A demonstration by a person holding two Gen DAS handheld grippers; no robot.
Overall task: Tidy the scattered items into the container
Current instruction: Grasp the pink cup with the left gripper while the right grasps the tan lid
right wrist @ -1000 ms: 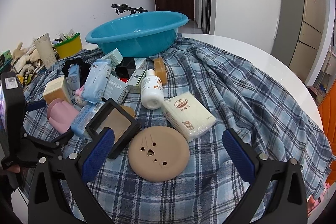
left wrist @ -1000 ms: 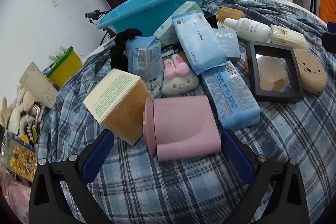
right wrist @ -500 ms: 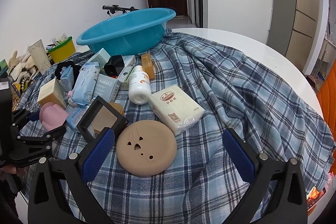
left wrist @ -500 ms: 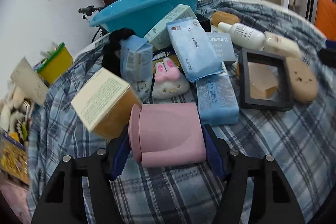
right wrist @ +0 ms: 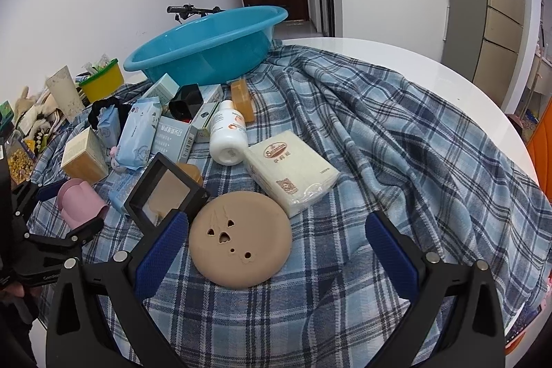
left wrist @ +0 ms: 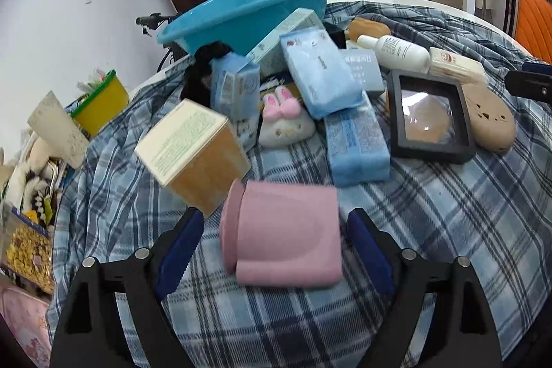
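Note:
A pink case lies on the plaid cloth between the jaws of my left gripper. The jaws are opening, and a gap shows on each side of the case. The blue basin stands at the far end of the pile, tilted on the items before it. My right gripper hangs open just above a round tan disc, holding nothing. Scattered between are an amber box, blue tissue packs, a bunny plush, a black frame, a white bottle and a cream tissue pack.
A yellow tub and loose clutter crowd the floor off the table's left side. The plaid cloth bunches in folds to the right, with the white table rim beyond it. An orange chair stands far right.
The left jaws went from wide to tight against the pink case, and now stand apart from it again. The case still lies on the cloth. The right gripper has hardly moved.

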